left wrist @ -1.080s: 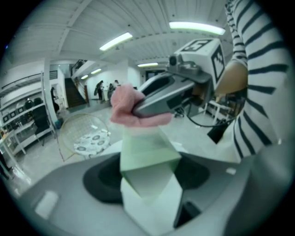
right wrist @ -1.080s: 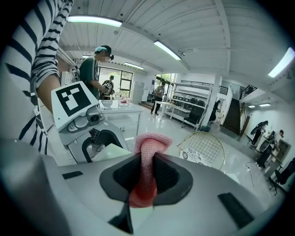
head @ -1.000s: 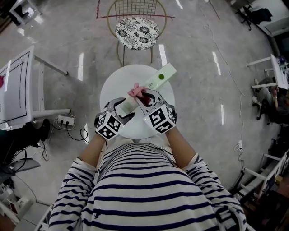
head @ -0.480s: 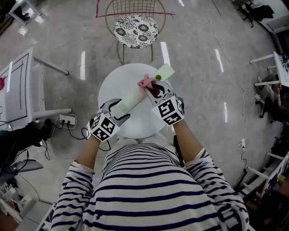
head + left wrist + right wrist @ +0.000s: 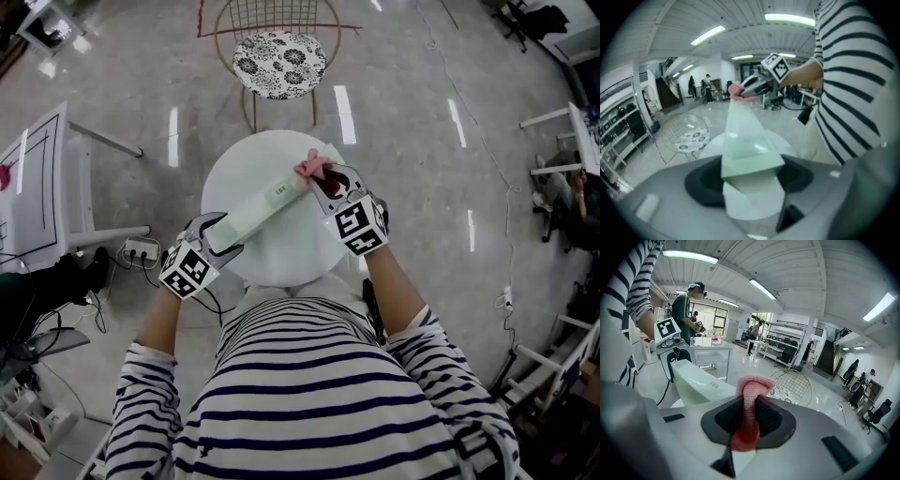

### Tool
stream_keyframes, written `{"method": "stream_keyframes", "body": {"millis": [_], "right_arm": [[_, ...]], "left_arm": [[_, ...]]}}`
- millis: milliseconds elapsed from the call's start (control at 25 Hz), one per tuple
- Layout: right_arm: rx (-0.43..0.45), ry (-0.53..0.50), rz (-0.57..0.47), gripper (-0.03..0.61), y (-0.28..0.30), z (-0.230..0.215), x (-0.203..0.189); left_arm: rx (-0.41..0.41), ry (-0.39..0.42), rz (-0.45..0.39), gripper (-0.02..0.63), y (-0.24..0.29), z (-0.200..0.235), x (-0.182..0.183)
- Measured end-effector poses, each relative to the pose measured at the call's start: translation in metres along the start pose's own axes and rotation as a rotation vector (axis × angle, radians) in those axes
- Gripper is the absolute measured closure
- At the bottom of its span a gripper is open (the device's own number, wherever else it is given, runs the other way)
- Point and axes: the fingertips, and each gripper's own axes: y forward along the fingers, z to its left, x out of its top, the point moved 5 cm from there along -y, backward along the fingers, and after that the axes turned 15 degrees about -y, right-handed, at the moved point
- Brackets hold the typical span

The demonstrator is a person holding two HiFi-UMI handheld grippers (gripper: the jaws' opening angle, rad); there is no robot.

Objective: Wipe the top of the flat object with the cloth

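Your left gripper clamps near end of flat object, over round table. Your right gripper pinches cloth at object's far end, near table's far rim. Risks:
- cloth runs off end
- hard push levers object from left jaws, grip possibly shallow

Open floor around table; chair beyond.

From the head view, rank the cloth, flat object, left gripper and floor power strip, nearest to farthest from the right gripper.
1. Cloth, pinched in the right gripper itself.
2. Flat object, meeting the cloth and stretching down-left.
3. Left gripper, clamped on the object's other end.
4. Power strip, on the floor, far left.
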Motion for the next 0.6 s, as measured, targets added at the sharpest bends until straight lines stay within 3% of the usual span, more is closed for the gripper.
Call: {"method": "stream_keyframes", "body": {"millis": [600], "right_arm": [[-0.067, 0.047, 0.072, 0.522, -0.002, -0.021, -0.017]], "left_arm": [[0.016, 0.016, 0.043, 0.295, -0.021, 0.006, -0.019]]}}
